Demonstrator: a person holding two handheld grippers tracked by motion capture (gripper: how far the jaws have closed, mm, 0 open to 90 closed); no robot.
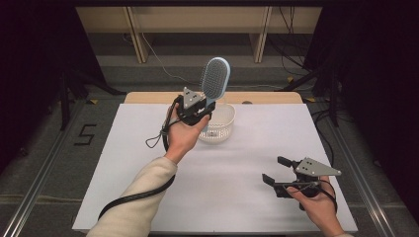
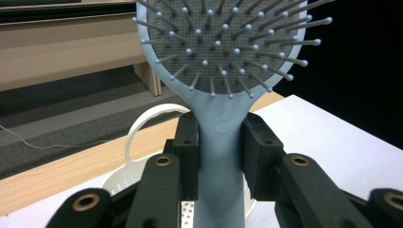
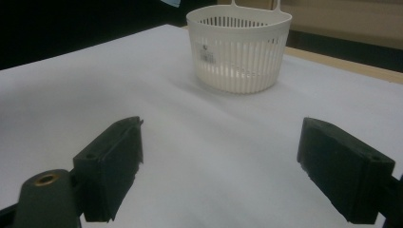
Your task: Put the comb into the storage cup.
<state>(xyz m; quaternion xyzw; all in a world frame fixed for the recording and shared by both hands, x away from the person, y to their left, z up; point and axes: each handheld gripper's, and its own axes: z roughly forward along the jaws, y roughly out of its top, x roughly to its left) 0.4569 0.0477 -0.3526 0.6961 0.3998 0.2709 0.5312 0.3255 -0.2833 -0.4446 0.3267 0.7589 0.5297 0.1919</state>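
Note:
A light blue hairbrush point(image 1: 215, 78) stands upright above the white basket point(image 1: 223, 124), bristles facing the person. My left gripper point(image 1: 195, 112) is shut on the hairbrush's handle point(image 2: 219, 156), both pads pressing its sides just below the head point(image 2: 223, 42). The basket's rim and handle loop point(image 2: 142, 124) show behind the jaws. My right gripper point(image 1: 276, 170) rests low over the near right of the table, open with nothing between its fingers point(image 3: 116, 156). It points across the white surface toward the basket point(image 3: 240, 47).
A white sheet point(image 1: 148, 148) covers the table, with a wooden edge point(image 1: 148, 97) at the far side. Wooden furniture legs point(image 1: 257, 39) and cables lie on the floor beyond. Dark areas flank the table.

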